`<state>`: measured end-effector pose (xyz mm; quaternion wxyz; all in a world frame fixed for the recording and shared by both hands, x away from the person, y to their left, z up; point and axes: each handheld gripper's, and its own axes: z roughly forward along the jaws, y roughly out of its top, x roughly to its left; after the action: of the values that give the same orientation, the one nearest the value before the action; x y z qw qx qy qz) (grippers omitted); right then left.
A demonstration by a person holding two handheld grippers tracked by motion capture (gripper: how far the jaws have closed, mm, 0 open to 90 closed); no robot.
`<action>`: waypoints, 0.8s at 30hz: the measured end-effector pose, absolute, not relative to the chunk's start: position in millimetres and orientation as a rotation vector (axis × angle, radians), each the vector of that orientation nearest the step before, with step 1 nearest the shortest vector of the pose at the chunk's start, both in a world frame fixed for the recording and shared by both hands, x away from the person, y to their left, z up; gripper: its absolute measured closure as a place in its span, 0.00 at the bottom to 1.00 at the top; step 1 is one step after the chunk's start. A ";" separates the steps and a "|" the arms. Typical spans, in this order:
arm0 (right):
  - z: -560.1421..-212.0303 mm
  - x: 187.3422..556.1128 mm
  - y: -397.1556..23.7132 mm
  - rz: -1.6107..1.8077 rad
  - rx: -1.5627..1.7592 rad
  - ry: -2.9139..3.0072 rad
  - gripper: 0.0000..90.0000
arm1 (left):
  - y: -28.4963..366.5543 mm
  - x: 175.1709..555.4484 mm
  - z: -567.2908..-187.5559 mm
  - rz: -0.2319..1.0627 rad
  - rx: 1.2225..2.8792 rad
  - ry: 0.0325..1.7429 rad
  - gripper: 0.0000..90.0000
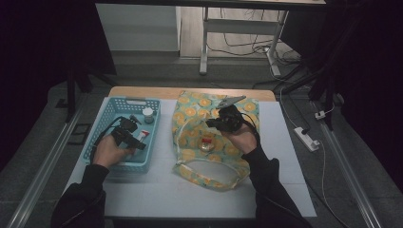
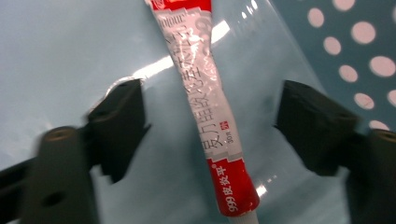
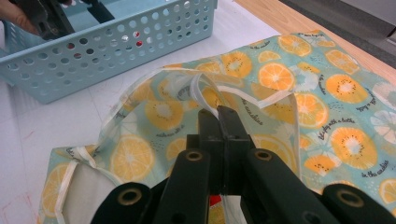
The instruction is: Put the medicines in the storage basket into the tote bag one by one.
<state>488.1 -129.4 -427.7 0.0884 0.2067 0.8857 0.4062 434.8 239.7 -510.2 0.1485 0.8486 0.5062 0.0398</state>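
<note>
While lowered into the basket: both grippers at work, one on each side of the surface.

Left gripper (image 2: pixel 210 121): jaws apart, pads on either side of the tube, not pressing on it; down inside the blue basket in the high view (image 1: pixel 127 137).

Tube (image 2: pixel 210 107): red and white ointment tube with printed characters, lying between the left jaws on the basket floor, lengthwise along the view, red end near the bottom edge; seen in the high view as a small red and white shape (image 1: pixel 144 135) just beside the left gripper.

Blue basket (image 1: pixel 105 114): perforated plastic, on the left part of the surface; holed wall also at upper right of the left gripper view (image 2: pixel 364 56) and at upper left of the right gripper view (image 3: pixel 116 51).

Small jar (image 1: pixel 148 114): white-lidded, standing in the far right corner of the basket, apart from the tube.

Right gripper (image 3: pixel 218 122): jaws fully together, pinched on the white-trimmed edge of the bag, holding it raised; over the middle of the bag in the high view (image 1: pixel 214 123).

Bag (image 3: pixel 299 93): light blue fabric printed with orange slices, lying flat beside the basket, mouth toward the person (image 1: pixel 209 178); a red-capped item (image 1: pixel 206 143) resting at the opening, detail too small to tell.

Surface (image 1: pixel 161 190): white sheet over a wooden top, carrying basket and bag.
</note>
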 end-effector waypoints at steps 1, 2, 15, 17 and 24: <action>-427.7 488.1 -129.4 1.209 0.615 2.636 1.00 | 239.6 435.3 -510.9 0.103 2.439 1.464 0.37; -427.6 488.1 -129.5 1.210 0.616 2.635 1.00 | 240.0 435.9 -511.5 0.092 2.440 1.470 0.39; -427.8 488.5 -129.6 1.210 0.617 2.636 1.00 | 244.6 438.1 -510.4 0.061 2.390 1.533 0.79; -427.9 488.5 -129.6 1.210 0.617 2.636 1.00 | 244.4 438.8 -510.0 0.054 2.386 1.547 0.80; -427.6 488.8 -130.2 1.212 0.618 2.633 1.00 | 245.0 440.3 -509.0 0.039 2.359 1.587 0.80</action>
<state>488.8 -130.2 -427.6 0.0889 0.2076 0.8849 0.4074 440.3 245.0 -509.0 0.1487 0.8205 0.5518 0.0136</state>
